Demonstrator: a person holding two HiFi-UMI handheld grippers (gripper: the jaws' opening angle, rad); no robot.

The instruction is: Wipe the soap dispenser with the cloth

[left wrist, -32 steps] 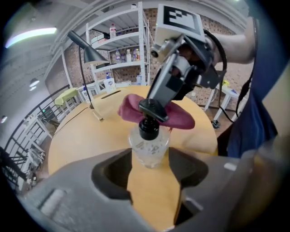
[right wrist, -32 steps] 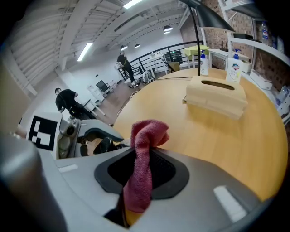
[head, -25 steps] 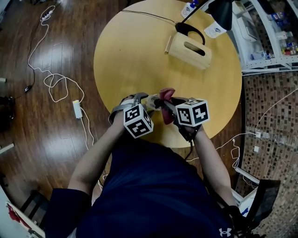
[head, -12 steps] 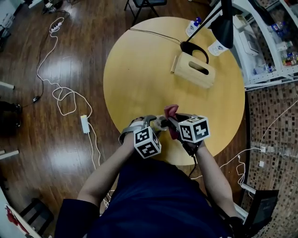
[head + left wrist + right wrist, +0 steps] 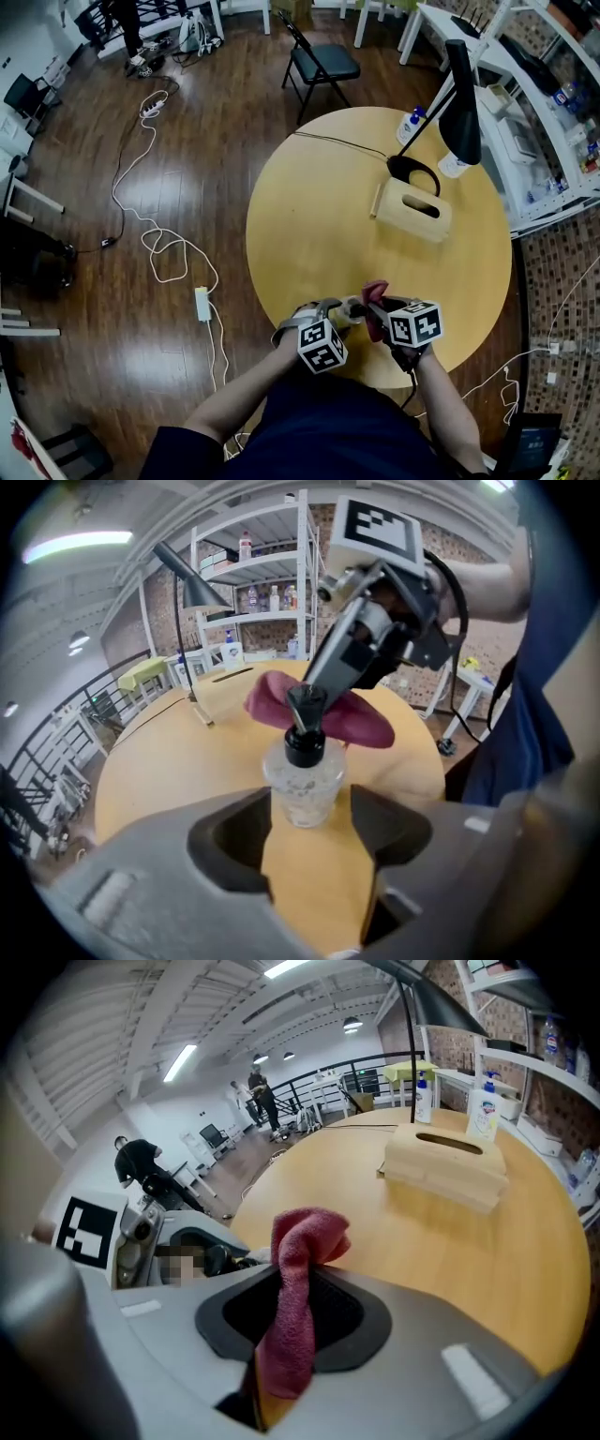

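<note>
- At the near edge of the round table [image 5: 319, 216], the left tongs [image 5: 311, 810] have just eased apart a little around the soap dispenser [image 5: 302, 785]. It stands upright on the wood, and their tips still appear to press its sides.
- The right tongs [image 5: 286, 1309] stay pinched tight on the cloth [image 5: 305, 1237], held at the far side of the pump head [image 5: 305, 735]. Neither hand has strayed in the past second, though the person's head has lifted, bringing a folding chair [image 5: 323, 66] into sight.
- Wiping looks under way at the top, with the body probably still to do. A slacker hold could let the bottle turn or tip.
- The dispenser is a squat clear jar, seemingly dimpled, under a glossy black pump head. The cloth is soft maroon terry, bunched into a fold. The table is smooth pale wood.
</note>
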